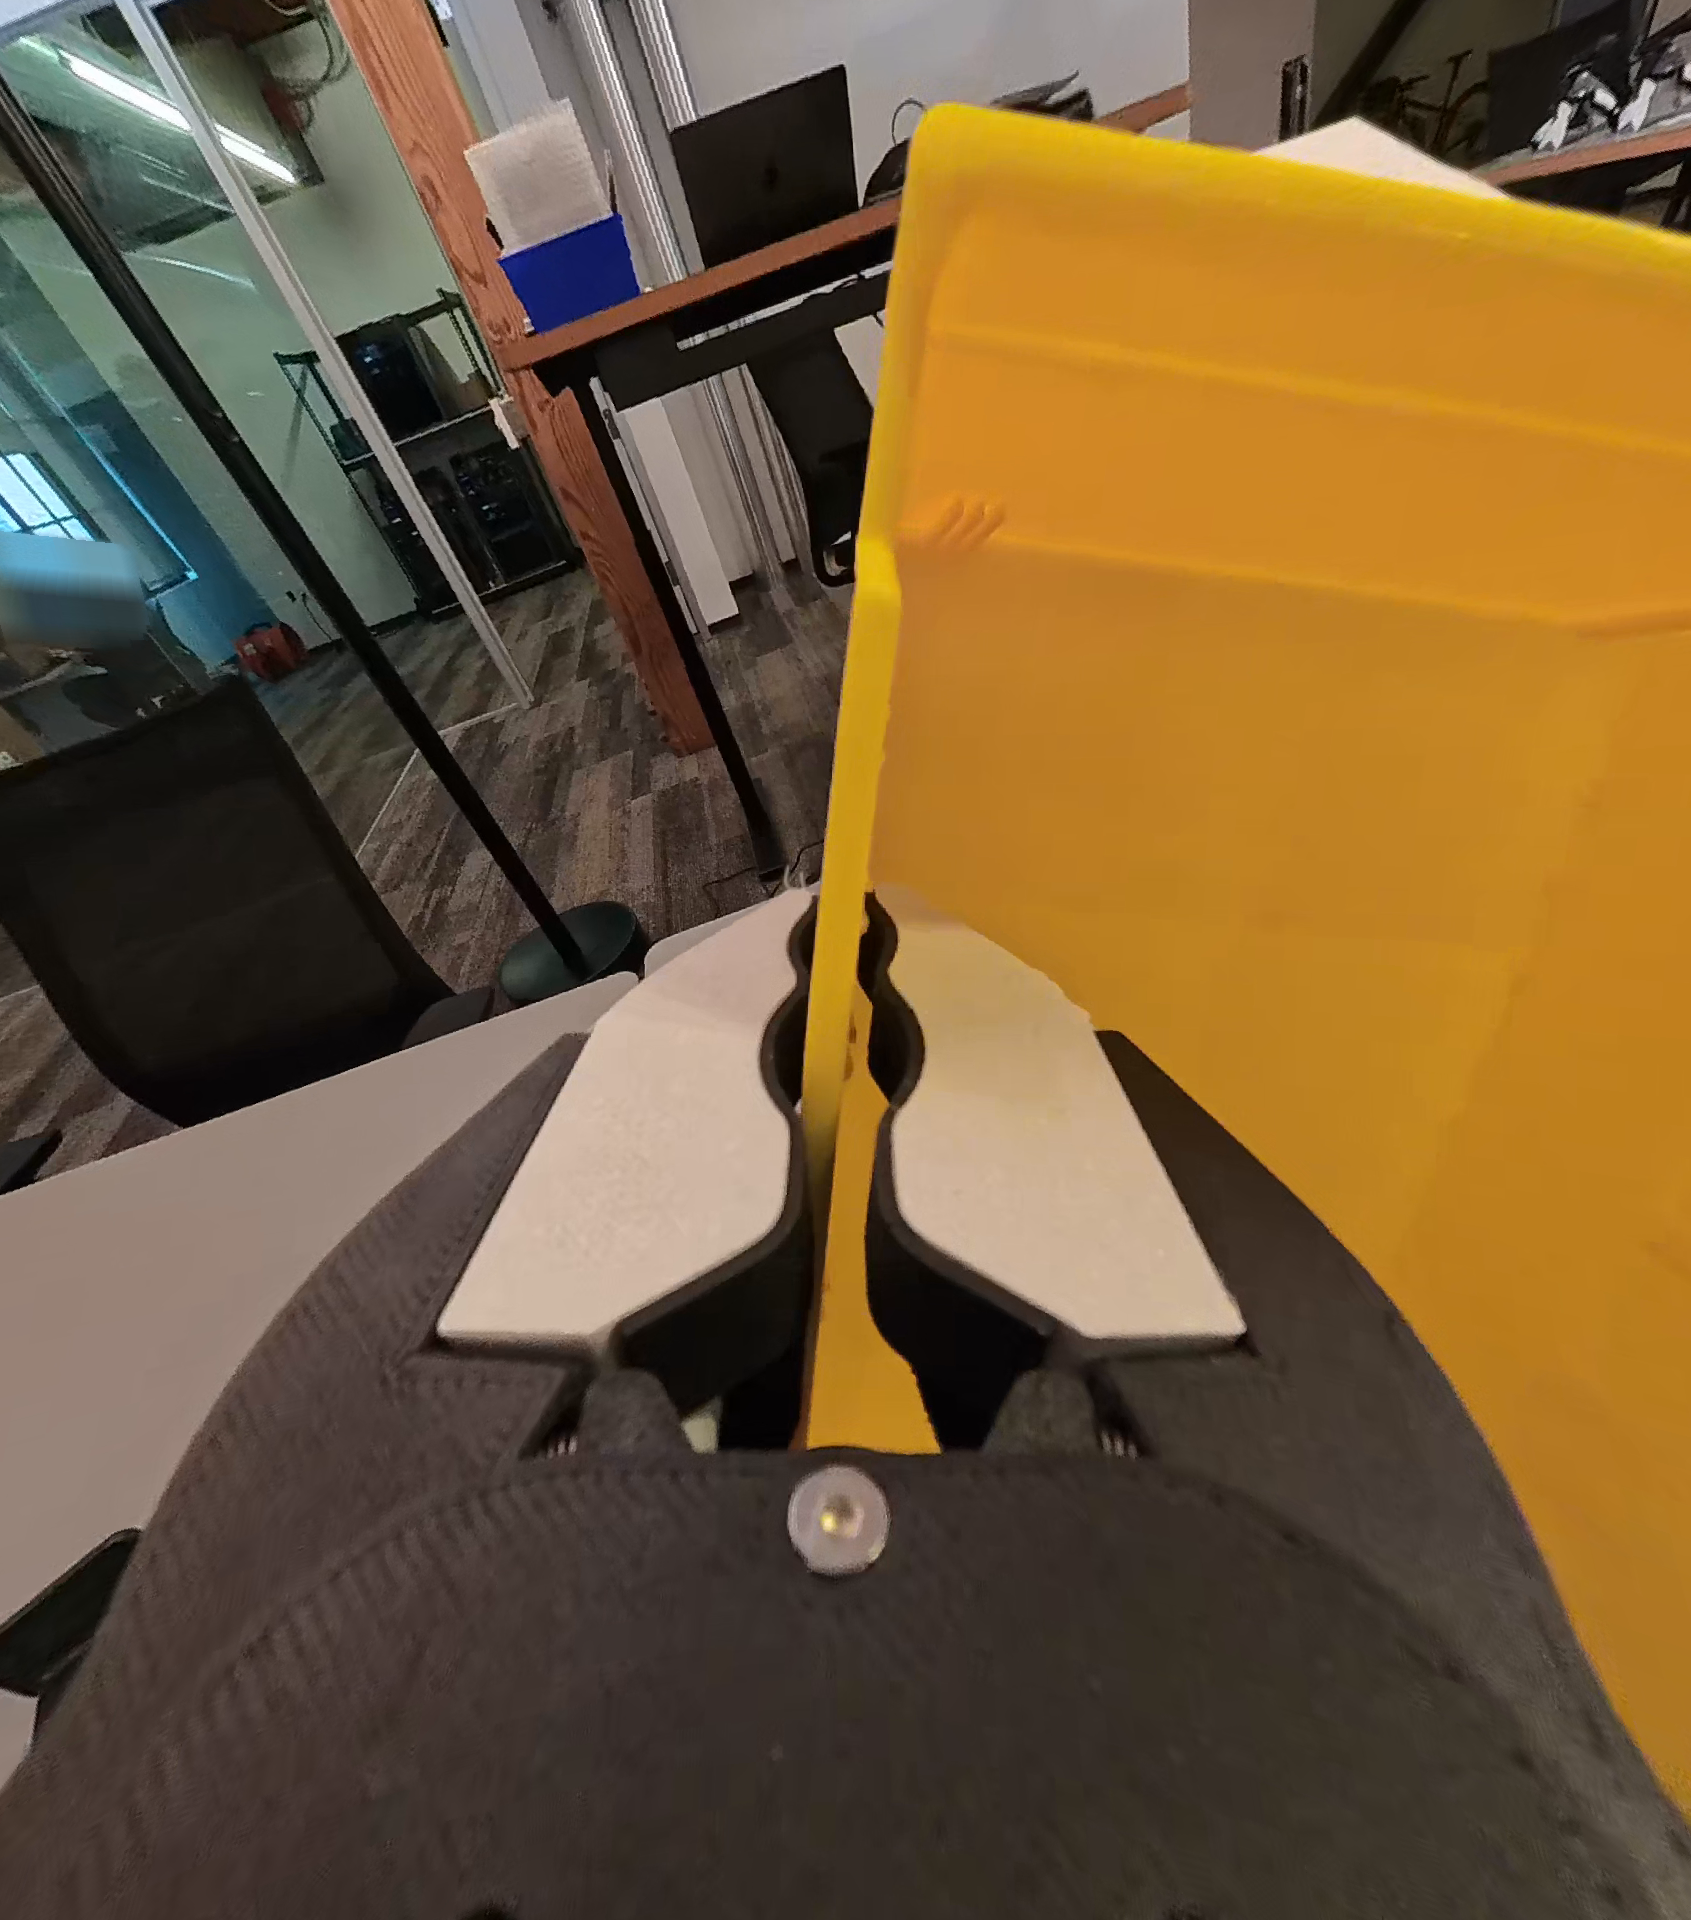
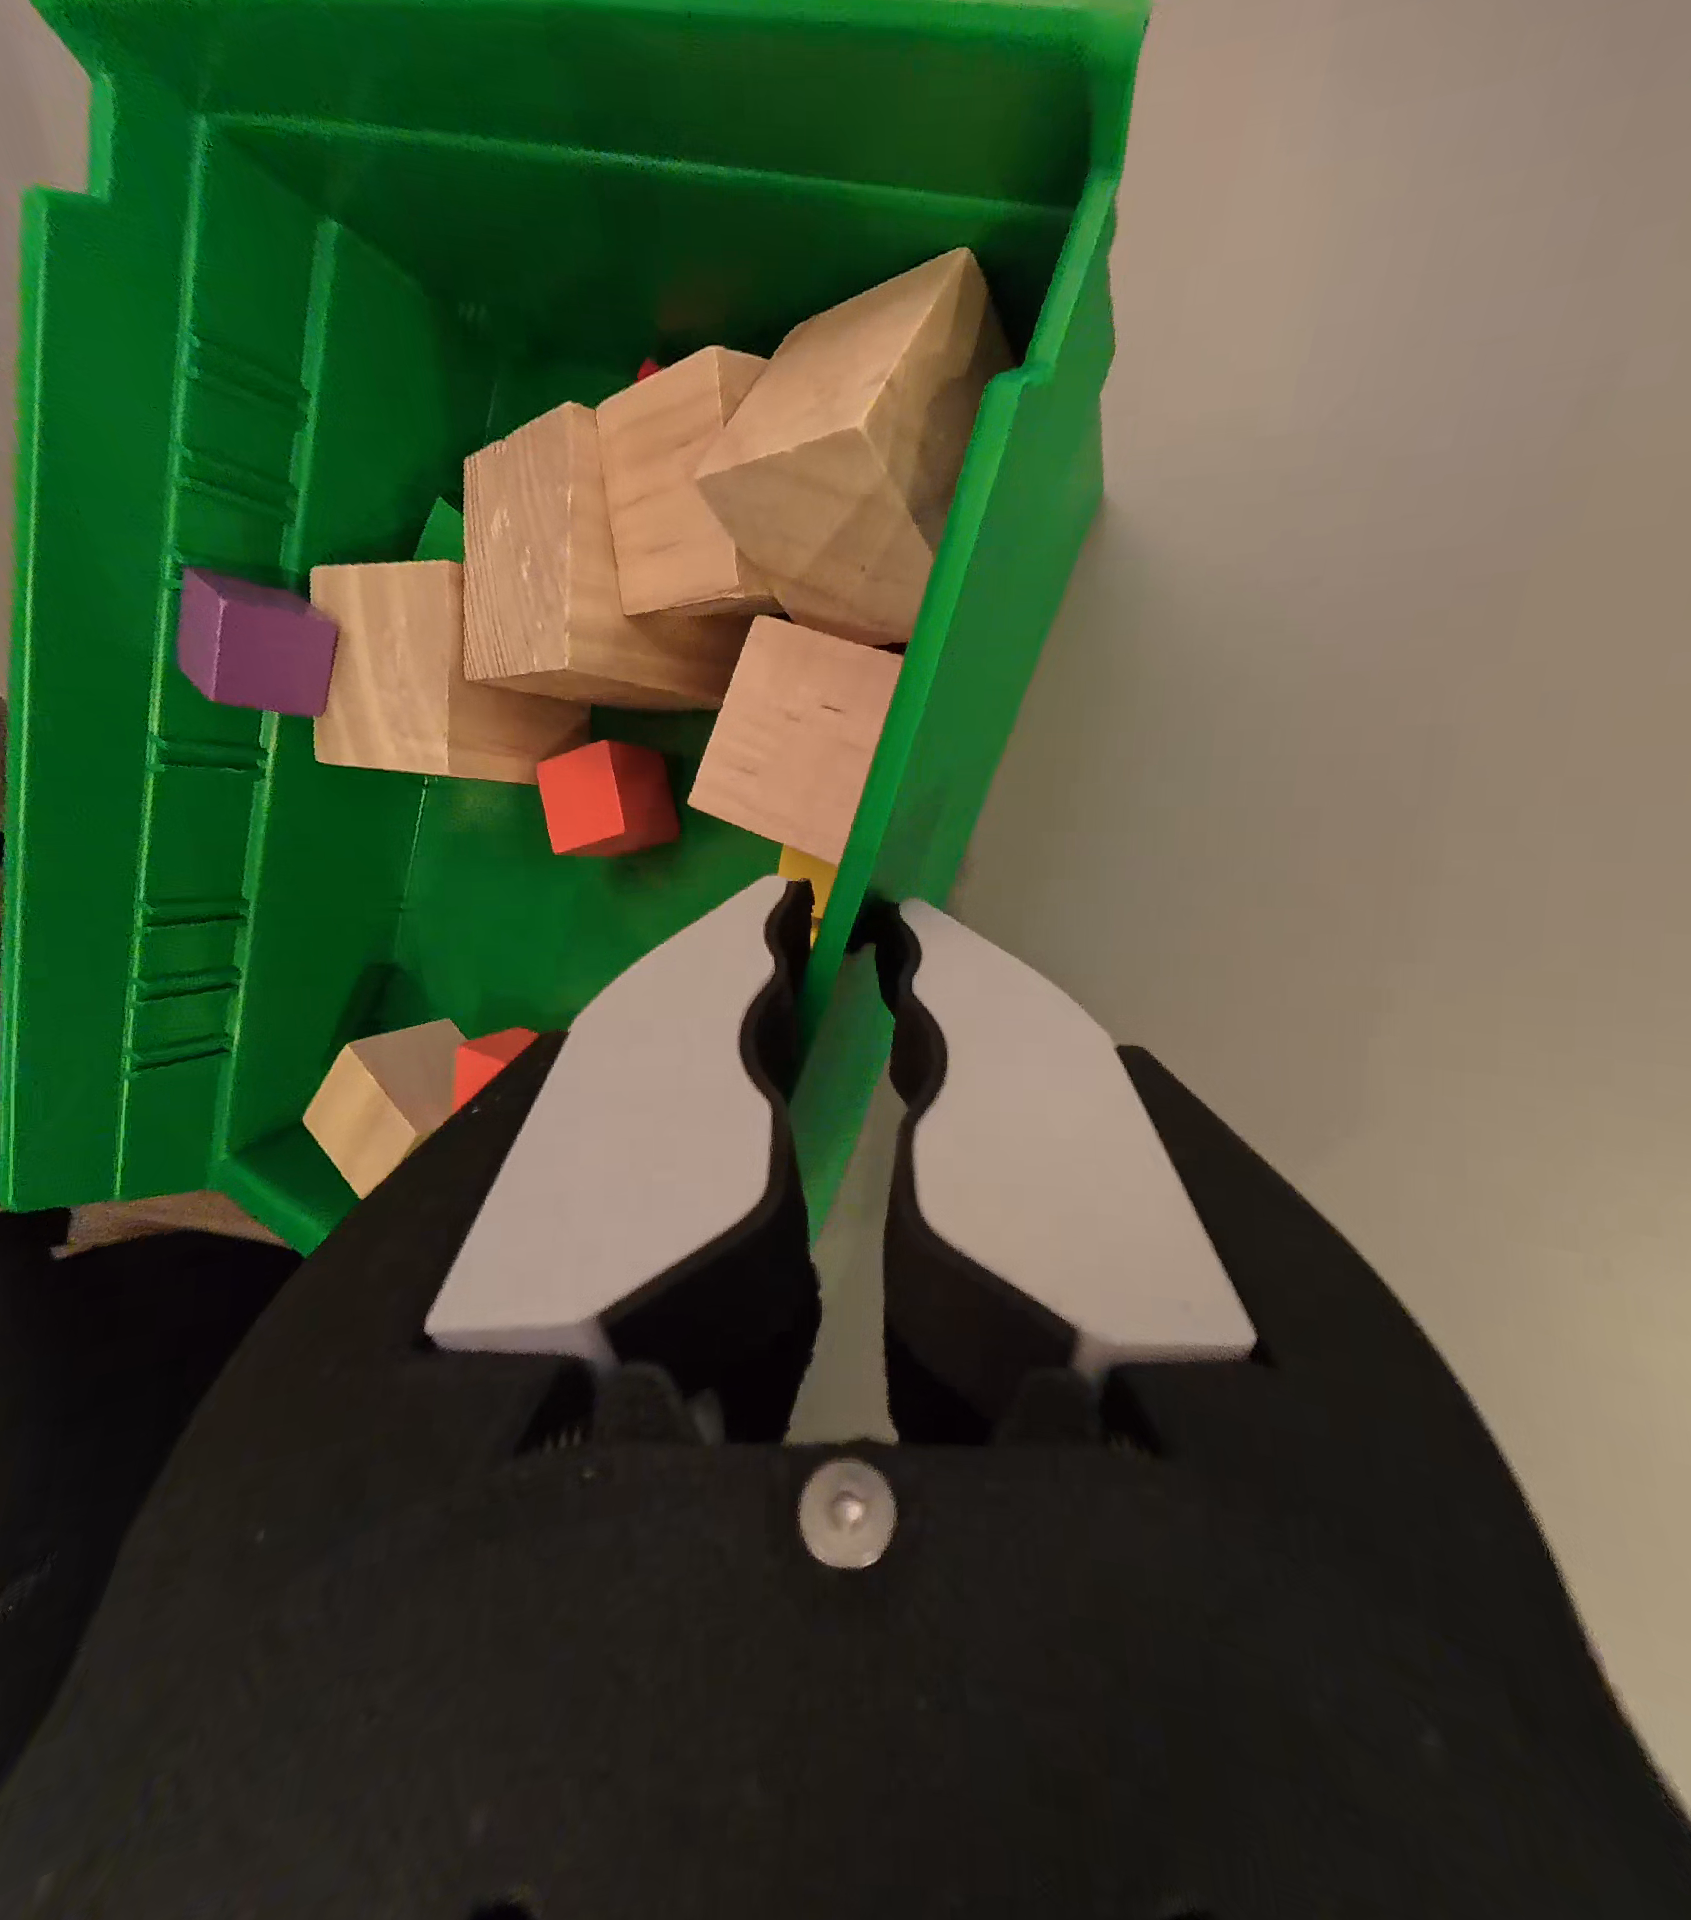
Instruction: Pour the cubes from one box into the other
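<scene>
My left gripper (image 1: 839,914) is shut on the thin side wall of a yellow box (image 1: 1340,727), which it holds up above the table; the box's inside is hidden. My right gripper (image 2: 836,904) is shut on the right side wall of a green box (image 2: 228,727) that stands on the white table (image 2: 1443,727). The green box holds several plain wooden cubes (image 2: 550,561), a purple cube (image 2: 249,644), red cubes (image 2: 602,795) and a yellow cube (image 2: 805,868) just by the fingertips.
In the left wrist view a black office chair (image 1: 166,894) stands past the table edge (image 1: 197,1174), with a black pole and its round base (image 1: 571,951), a wooden desk (image 1: 716,291) with a blue bin (image 1: 571,270), and a glass wall behind.
</scene>
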